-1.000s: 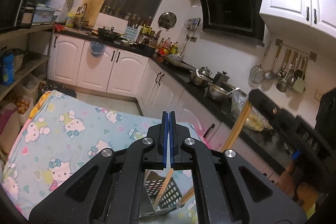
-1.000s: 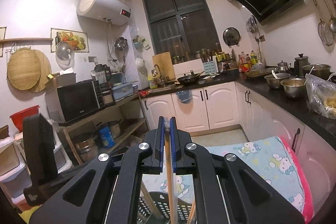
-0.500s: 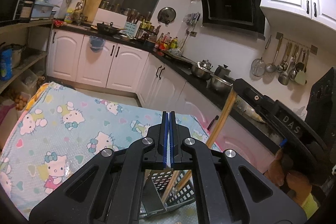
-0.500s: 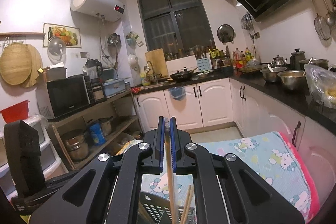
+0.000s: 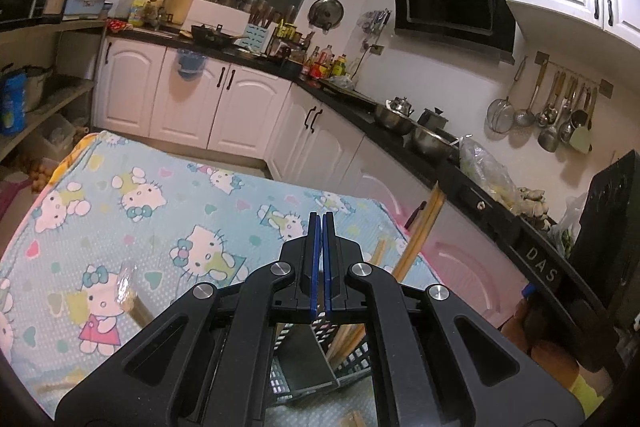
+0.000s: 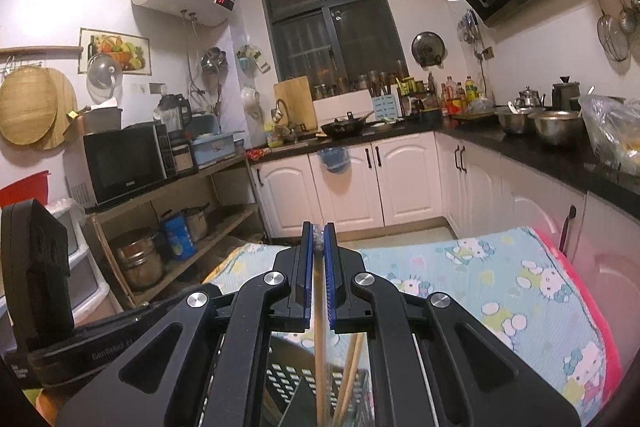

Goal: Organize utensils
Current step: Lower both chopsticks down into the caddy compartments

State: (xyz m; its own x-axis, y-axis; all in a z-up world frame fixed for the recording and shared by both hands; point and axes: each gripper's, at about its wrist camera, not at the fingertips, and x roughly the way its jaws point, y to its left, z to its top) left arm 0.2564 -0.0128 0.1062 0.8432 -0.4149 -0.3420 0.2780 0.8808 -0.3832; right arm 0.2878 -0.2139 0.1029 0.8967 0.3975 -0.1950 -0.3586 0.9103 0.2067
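Left tongs (image 5: 320,259): blue-padded fingers pressed together, nothing between them, held above the black perforated utensil basket (image 5: 352,347). Right tongs (image 6: 319,275): clamped on a single chopstick (image 6: 319,355), pale bamboo, thin, straight, running down from between the blue pads into the utensil basket (image 6: 280,379). Basket: black plastic, grid of rectangular holes, at least one inner divider, standing on the table (image 5: 120,227) near its right edge, directly below both tongs. Loose chopsticks (image 5: 420,227) of the same pale wood standing in the right-hand compartment, leaning up and to the right over the table's right edge; two seen beside the clamped one in the right wrist view (image 6: 352,367). Table covering: light blue cloth, cartoon cat print, pink border. A further pale stick (image 5: 138,311), partly hidden, lying on the cloth left of the left tongs. Legible writing: "DAS" (image 5: 542,263) in white on the black body at right in the left wrist view; red digits on the water heater (image 6: 224,1), not readable with certainty.
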